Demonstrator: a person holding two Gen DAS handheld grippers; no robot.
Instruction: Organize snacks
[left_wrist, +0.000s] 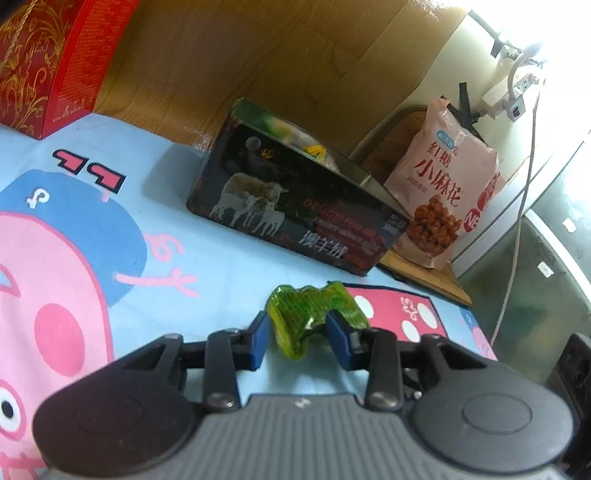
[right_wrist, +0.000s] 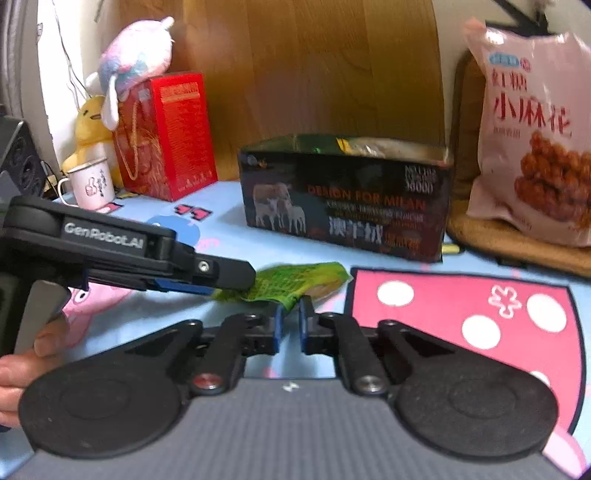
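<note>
The surface is covered with a blue cartoon-print cloth; whether it is a worktop or a bed cannot be told. At far left of the right wrist view stand a white mug and a red gift box with plush toys on and beside it, well apart from the work. The left tool enters from the left in that view, and in its own view its blue pads grip a green snack packet across the crumpled middle, the jaws narrowed onto it. The packet lies low over the cloth, in front of the dark open box. The right tool has its jaws closed nearly together on the packet's near corner flap, so both tools hold the one packet. To do the step well, judge which tool should carry: the left hold spans the body and looks the firmer. Release the corner pinch before lifting, or the film may tear. Then lift clear of the box's near wall and lower the packet into the opening, where other wrappers already show. The pink snack bag stands at far right on a woven mat, beside the box; keep the swing away from it, as it looks easily toppled.
</note>
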